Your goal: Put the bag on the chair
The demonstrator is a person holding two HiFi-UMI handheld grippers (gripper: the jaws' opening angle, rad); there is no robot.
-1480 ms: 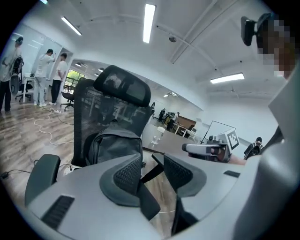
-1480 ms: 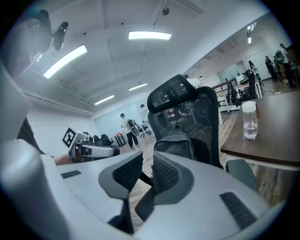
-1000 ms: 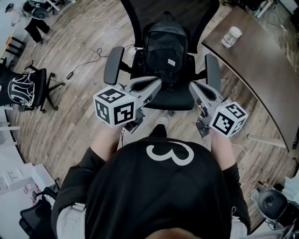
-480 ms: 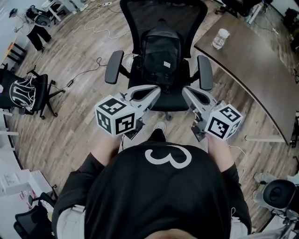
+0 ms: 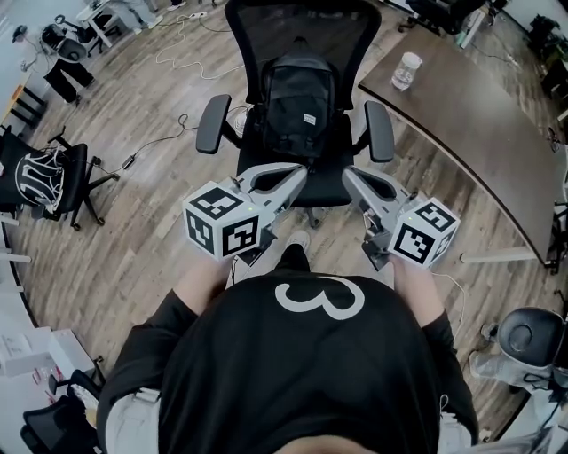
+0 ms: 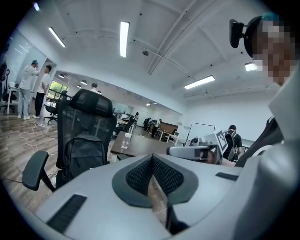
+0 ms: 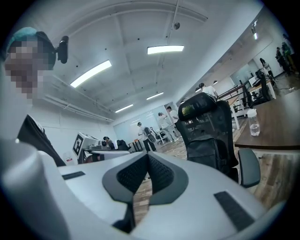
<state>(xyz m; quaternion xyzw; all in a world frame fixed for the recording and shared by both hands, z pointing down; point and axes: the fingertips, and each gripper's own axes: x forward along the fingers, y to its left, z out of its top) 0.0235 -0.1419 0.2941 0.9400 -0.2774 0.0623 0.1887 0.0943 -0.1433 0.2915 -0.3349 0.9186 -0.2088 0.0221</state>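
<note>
Black bag [image 5: 300, 102] parked on the seat of the chair [image 5: 302, 22], leaning on the mesh backrest, between the armrests. Stands upright, long axis running up the backrest, top handle far and high, front pocket facing near. Left gripper [image 5: 300, 172] and right gripper [image 5: 348, 176] now drawn back nearer the body than a second ago, well clear of the bag. Both pairs of jaws pressed together, nothing between them. Reads as bag delivered, hands retreating. Far right: table [image 5: 479, 133] with a bottle [image 5: 406, 71].
</note>
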